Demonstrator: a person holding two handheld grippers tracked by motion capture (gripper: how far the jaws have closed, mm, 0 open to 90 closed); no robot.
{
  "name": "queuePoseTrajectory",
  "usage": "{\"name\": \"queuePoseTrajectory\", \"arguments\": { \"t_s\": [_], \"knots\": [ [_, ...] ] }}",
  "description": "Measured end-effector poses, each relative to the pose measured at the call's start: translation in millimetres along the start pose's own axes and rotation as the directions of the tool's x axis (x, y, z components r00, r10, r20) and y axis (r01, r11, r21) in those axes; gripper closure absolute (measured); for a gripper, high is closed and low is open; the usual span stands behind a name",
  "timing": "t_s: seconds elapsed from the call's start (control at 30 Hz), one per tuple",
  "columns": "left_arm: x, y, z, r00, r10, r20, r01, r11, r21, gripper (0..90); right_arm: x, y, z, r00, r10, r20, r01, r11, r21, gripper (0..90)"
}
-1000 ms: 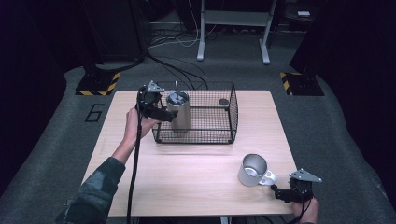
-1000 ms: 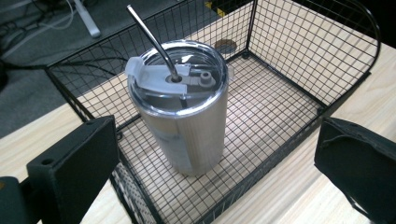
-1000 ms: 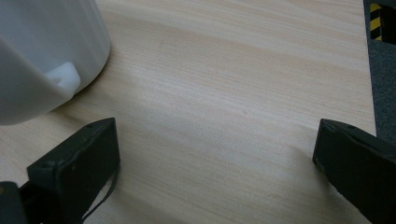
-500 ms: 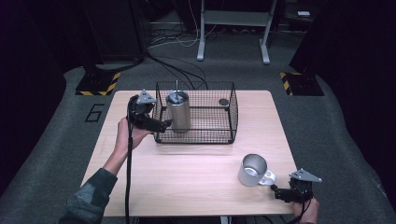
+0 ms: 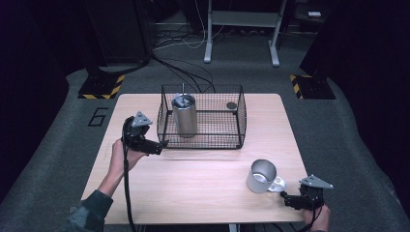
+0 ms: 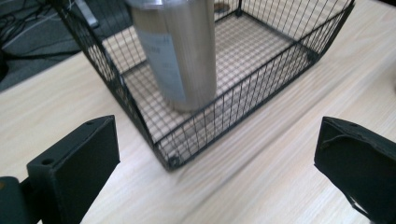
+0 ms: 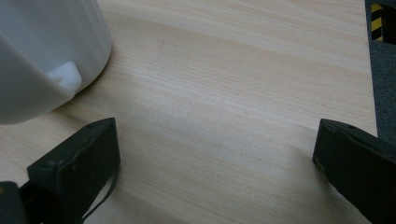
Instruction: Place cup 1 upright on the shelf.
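Steel mug, white handle, near table's front right corner, just left of right gripper; jaws wide, empty. Left gripper open, empty too.

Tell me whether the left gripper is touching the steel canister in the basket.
Apart. The left gripper view shows the left gripper open over bare table, the basket wall between it and the steel canister.

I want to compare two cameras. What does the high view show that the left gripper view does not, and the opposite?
The high view alone has the metal mug near the right gripper, plus a small dark disc in the basket's far corner. The left gripper view alone has the wide gap between the left gripper's open jaws. Both share the wire basket, the steel cylinder standing inside it, and the wooden table.
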State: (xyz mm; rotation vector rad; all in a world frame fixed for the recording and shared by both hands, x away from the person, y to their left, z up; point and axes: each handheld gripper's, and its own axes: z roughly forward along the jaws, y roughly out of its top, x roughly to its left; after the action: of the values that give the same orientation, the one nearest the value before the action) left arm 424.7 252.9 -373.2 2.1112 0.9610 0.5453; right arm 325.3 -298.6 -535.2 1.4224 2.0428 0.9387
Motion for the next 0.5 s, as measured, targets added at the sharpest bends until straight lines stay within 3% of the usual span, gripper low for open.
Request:
{"name": "queuePoseTrajectory", "arguments": {
  "t_s": [0.27,0.5],
  "knots": [
    [0.5,-38.6,16.7,0.9998,-0.022,0.004,0.021,0.9989,0.043,0.0,-0.1,0.5,0.2,1.0000,-0.003,-0.003,0.003,1.000,0.003,0.4],
    [2.1,-66.0,27.2,0.9984,-0.036,0.044,0.033,0.9960,0.083,0.0,-0.1,0.6,0.0,1.0000,-0.003,-0.004,0.003,1.000,0.007,0.4]
  ]
}}
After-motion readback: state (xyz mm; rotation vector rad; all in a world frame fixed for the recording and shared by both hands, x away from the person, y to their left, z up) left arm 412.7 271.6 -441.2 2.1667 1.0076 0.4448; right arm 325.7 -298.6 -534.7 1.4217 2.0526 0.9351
